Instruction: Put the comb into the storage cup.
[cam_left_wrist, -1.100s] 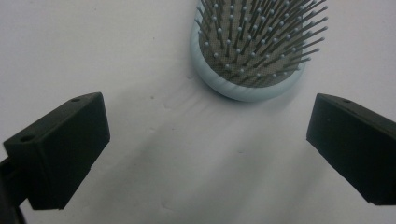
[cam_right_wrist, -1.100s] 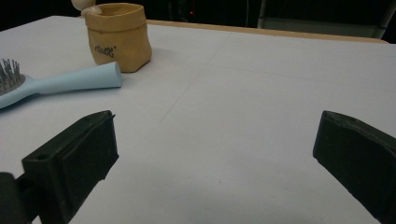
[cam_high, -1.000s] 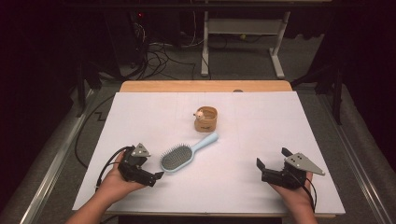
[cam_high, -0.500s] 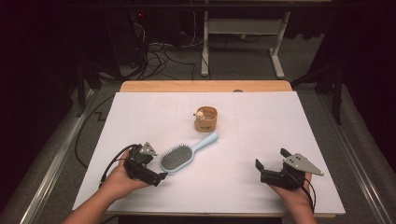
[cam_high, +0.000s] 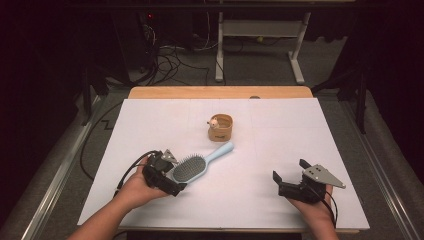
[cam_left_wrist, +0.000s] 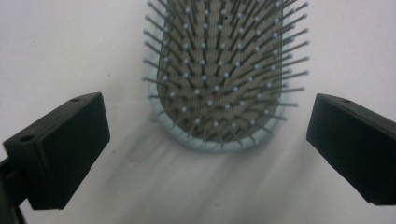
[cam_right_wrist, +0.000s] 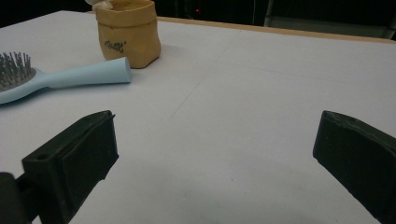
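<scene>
Now the hairbrush (cam_high: 192, 168) lies bristles-up near the table's (cam_high: 300, 135) left front; the released left gripper (cam_left_wrist: 205, 140) is best centred around its head, while the right gripper (cam_high: 289, 184) rests spread.

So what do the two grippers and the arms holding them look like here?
Both are black, with two blocky black fingers each. The left gripper trails a black cable; the right gripper carries a grey three-cornered plate on top. The forearms are bare, with no sleeves in view.
</scene>
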